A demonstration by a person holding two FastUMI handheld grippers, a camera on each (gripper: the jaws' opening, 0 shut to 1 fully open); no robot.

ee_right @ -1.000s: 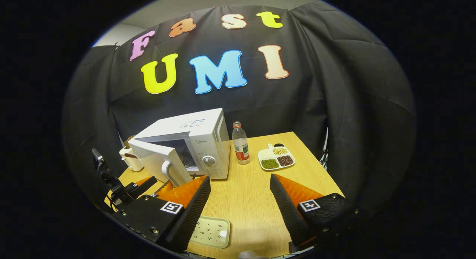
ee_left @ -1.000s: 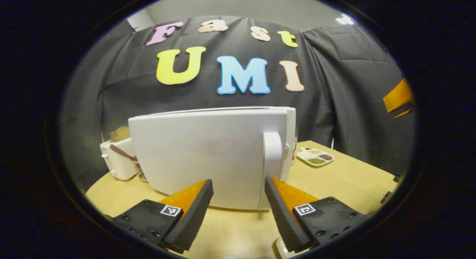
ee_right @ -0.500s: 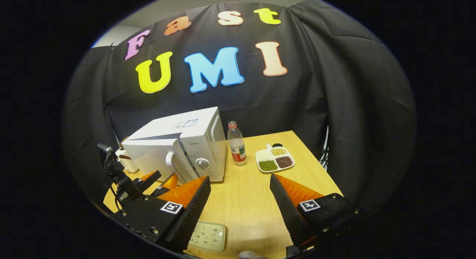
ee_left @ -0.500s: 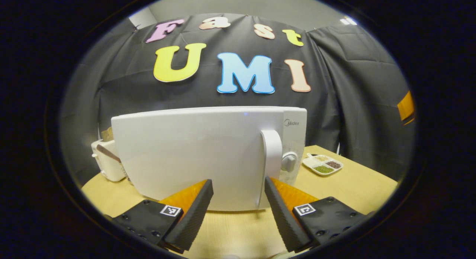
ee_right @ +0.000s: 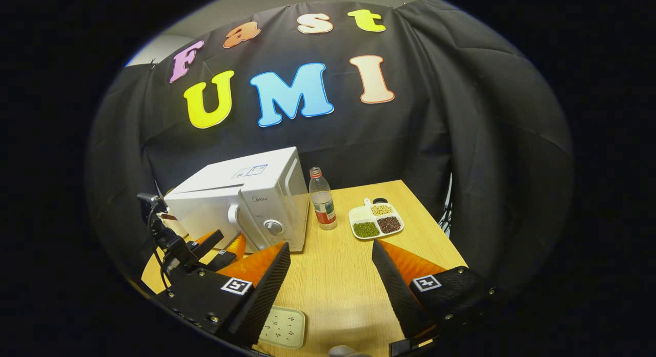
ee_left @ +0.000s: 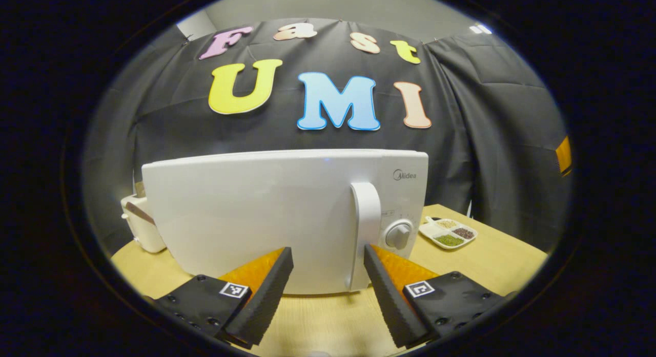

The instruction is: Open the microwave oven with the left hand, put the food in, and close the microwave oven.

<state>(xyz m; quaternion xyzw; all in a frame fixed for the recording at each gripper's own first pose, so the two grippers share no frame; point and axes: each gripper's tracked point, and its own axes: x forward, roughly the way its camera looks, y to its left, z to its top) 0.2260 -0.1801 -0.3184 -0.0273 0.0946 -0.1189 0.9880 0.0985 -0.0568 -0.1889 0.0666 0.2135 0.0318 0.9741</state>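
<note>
Now the microwave door (ee_left: pixel 266 218) has swung shut before the spread-open left gripper (ee_left: pixel 328 267).

You can read the brand "Midea" on the microwave oven (ee_left: pixel 287 218), at the top right of its front, above the dial (ee_left: pixel 398 235). Its top sticker is too small to read.

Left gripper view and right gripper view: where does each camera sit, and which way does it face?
Left gripper view: rides on the left gripper, close to the microwave door and facing it; own fingers open at the bottom.
Right gripper view: rides on the right gripper, higher and farther back, looking down across the table; own fingers open; left gripper shows by the door.
Shared: microwave, snack tray.
</note>
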